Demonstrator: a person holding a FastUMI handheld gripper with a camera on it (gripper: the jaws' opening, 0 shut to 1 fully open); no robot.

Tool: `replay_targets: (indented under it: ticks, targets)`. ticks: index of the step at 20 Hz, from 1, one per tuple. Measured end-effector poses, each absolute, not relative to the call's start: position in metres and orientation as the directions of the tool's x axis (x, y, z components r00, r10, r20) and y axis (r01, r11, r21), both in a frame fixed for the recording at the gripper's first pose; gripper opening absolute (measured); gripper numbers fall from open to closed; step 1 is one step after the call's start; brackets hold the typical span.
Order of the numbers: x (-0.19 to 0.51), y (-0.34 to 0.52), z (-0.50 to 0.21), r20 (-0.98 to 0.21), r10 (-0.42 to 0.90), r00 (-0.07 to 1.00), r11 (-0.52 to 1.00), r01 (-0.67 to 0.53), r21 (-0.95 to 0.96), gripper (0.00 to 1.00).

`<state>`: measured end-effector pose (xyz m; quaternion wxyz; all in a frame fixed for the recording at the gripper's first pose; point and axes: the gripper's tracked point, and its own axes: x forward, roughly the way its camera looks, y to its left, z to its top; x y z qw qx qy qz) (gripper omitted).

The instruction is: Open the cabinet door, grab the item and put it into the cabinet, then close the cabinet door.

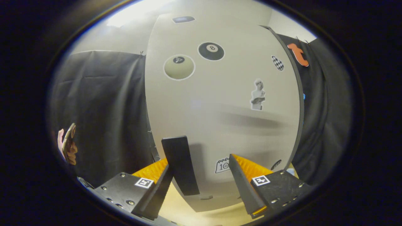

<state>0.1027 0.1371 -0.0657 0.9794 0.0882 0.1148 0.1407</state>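
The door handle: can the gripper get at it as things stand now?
Probably yes. The gripper is open and the dark handle on the cabinet door stands between its fingers, close by the left one. Nothing lies between them; whether a finger already touches it is unclear.

- The cabinet door (220,103) fills the space beyond the jaws, so whatever lies behind it is hidden.
- The dark handle (180,164) on the door stands just ahead of the left finger; whether that finger touches it cannot be told.
- A small sticker (222,165) low on the door is partly covered by the right finger (241,182).
- Another dark sticker (276,164) beyond the right finger is too small to make out.
- A smeared grey shadow crosses the door above the jaws, blurred.
- Far off to the left of the jaws, a hand (67,144) shows only in part.
- The pale surface (201,216) under the door shows only as a strip between the jaws.
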Motion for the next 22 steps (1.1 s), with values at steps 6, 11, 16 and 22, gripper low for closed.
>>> replay_targets:
  ticks: [6, 11, 16, 22]
  targets:
    - [0.123, 0.149, -0.068, -0.196, 0.318, 0.928, 0.938, -0.278, 0.209, 0.98]
    - [0.123, 0.15, -0.068, -0.194, 0.333, 0.923, 0.933, -0.294, 0.206, 0.98]
    - [0.121, 0.15, -0.069, -0.196, 0.324, 0.926, 0.941, -0.293, 0.172, 0.99]
    - [0.122, 0.15, -0.07, -0.198, 0.304, 0.932, 0.948, -0.276, 0.157, 0.99]
